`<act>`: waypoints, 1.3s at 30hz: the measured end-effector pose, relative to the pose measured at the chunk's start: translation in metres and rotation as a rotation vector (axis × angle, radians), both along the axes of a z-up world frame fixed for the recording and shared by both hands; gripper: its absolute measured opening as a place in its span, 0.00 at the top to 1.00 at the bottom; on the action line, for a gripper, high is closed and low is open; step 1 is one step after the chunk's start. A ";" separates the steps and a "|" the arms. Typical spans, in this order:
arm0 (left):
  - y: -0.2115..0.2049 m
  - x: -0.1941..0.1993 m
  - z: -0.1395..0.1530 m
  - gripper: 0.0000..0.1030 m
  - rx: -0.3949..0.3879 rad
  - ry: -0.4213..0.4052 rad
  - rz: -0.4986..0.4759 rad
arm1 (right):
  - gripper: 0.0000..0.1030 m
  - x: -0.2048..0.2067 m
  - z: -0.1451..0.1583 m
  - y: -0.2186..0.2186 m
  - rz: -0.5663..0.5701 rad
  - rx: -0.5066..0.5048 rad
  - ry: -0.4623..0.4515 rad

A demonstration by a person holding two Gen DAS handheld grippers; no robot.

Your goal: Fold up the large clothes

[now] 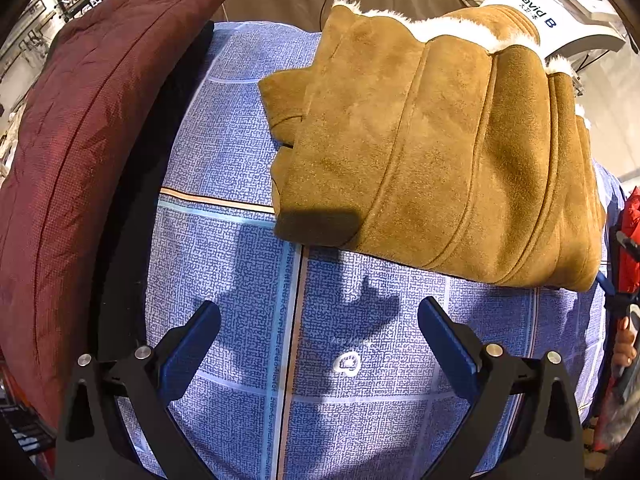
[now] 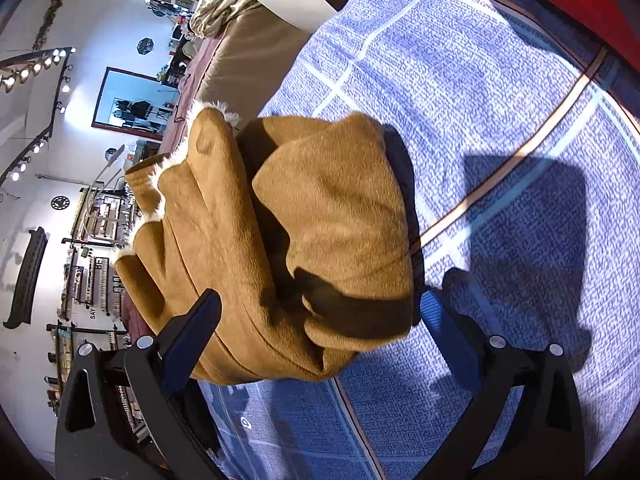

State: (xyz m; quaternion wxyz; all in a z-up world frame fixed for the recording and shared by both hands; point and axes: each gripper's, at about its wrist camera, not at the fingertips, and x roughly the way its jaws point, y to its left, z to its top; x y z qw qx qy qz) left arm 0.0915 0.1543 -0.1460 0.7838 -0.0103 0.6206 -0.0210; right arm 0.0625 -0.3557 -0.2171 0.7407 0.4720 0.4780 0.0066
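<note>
A tan suede coat (image 1: pixel 432 148) with white fleece lining lies folded into a thick stack on the blue patterned bedspread (image 1: pixel 240 152). My left gripper (image 1: pixel 319 312) hovers open over bare bedspread, a short way in front of the coat's near edge. In the right wrist view the same folded coat (image 2: pixel 304 216) fills the middle. My right gripper (image 2: pixel 320 304) is open, its fingers standing either side of the coat's near corner without pinching it.
A dark red pillow (image 1: pixel 76 160) lies along the left side of the bed, with a black strip beside it. A white box (image 1: pixel 560 12) printed "David B" sits beyond the coat. A hand and red sleeve (image 1: pixel 628 272) show at the right edge. Bedspread (image 2: pixel 500 120) stretches right of the coat.
</note>
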 end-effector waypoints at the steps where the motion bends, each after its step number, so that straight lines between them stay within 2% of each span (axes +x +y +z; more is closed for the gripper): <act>1: 0.000 0.000 0.000 0.06 0.003 0.003 0.003 | 0.04 0.006 -0.001 -0.006 0.010 -0.001 -0.004; 6: -0.001 0.001 0.001 0.06 0.025 0.009 -0.002 | 0.04 0.033 -0.025 -0.018 0.083 0.068 0.016; 14: -0.004 0.000 0.004 0.06 0.059 0.007 -0.029 | 0.04 0.043 -0.057 -0.047 -0.087 0.334 -0.068; 20: -0.011 0.004 0.006 0.06 0.063 0.011 -0.058 | 0.04 0.061 -0.074 -0.038 -0.062 0.366 -0.036; 22: -0.015 0.005 0.008 0.06 0.060 -0.001 -0.071 | 0.04 0.071 -0.065 -0.028 -0.071 0.396 -0.043; 24: -0.016 0.007 0.007 0.06 0.056 -0.001 -0.075 | 0.04 0.079 -0.044 -0.019 -0.007 0.368 -0.108; 26: -0.016 0.008 0.004 0.06 0.051 0.008 -0.067 | 0.04 0.082 -0.028 -0.012 0.065 0.313 -0.126; 29: -0.018 0.010 0.000 0.06 0.041 0.020 -0.058 | 0.04 0.090 -0.014 0.006 0.175 0.169 -0.069; 33: -0.019 0.012 0.001 0.06 0.040 0.008 -0.066 | 0.04 0.106 0.011 0.041 0.321 -0.028 -0.053; 35: -0.016 0.014 0.002 0.06 0.041 -0.005 -0.061 | 0.04 0.114 0.011 0.053 0.383 -0.125 -0.016; 37: -0.010 0.017 0.004 0.06 0.026 -0.017 -0.045 | 0.06 0.114 0.009 0.064 0.416 -0.211 0.025; 39: 0.000 0.022 0.006 0.06 -0.003 -0.023 -0.018 | 0.08 0.109 0.005 0.067 0.403 -0.237 0.055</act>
